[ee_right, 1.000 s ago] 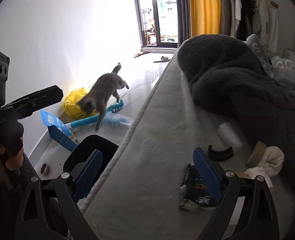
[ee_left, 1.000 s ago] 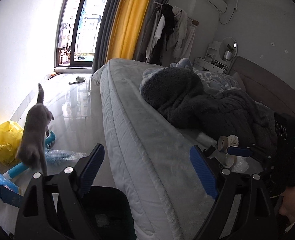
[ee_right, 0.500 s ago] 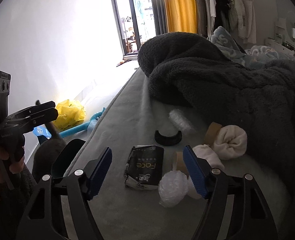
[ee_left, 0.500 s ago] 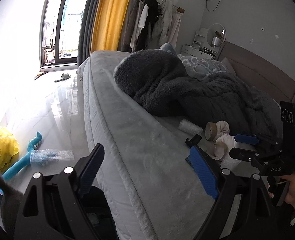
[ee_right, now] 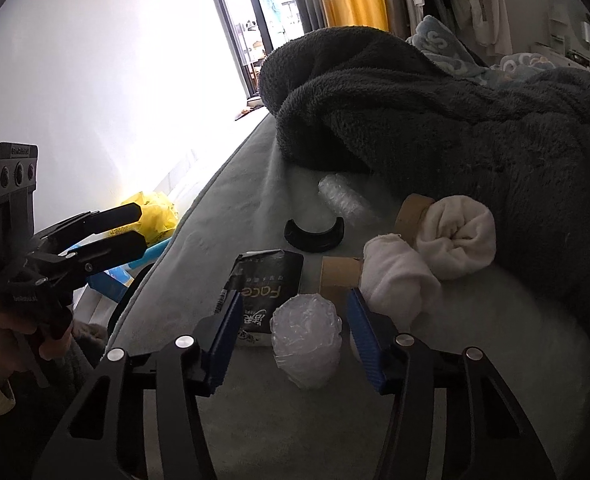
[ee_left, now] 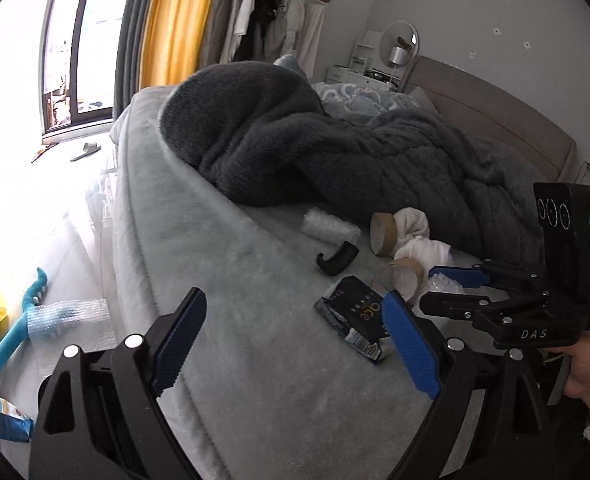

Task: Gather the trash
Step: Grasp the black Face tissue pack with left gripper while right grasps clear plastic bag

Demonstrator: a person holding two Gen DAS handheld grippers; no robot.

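Plastic wrap (ee_right: pixel 306 338), crumpled into a clear whitish ball, lay on the grey bed (ee_right: pixel 475 360) between the blue pads of the right gripper (ee_right: pixel 295 338), whose jaws were closing around it with a gap left on each side. In the left wrist view only a scrap of that ball showed past the right gripper's upper finger. Touching the ball's left side lay a black packet (ee_right: pixel 267 284) printed with "Face"; its lower edge was hidden behind the gripper's left pad. Behind the ball stood a cardboard tape core (ee_right: pixel 341 276), partly covered by a white rolled sock (ee_right: pixel 399 280); a second rolled sock (ee_right: pixel 455 236) and another tape core (ee_right: pixel 413 208) sat further back against the dark fleece blanket (ee_right: pixel 475 120). A black curved plastic piece (ee_right: pixel 315 236) and a roll of bubble wrap (ee_right: pixel 343 198) lay near the blanket's edge.

The left gripper (ee_left: pixel 295 344) stood wide open over the mattress edge, holding nothing, its right pad overlapping the packet's corner in that view. On the floor beyond were a yellow bag (ee_right: pixel 155 212), a teal stick-like object (ee_left: pixel 19 332) hard to identify, and a sheet of bubble wrap (ee_left: pixel 71 316).
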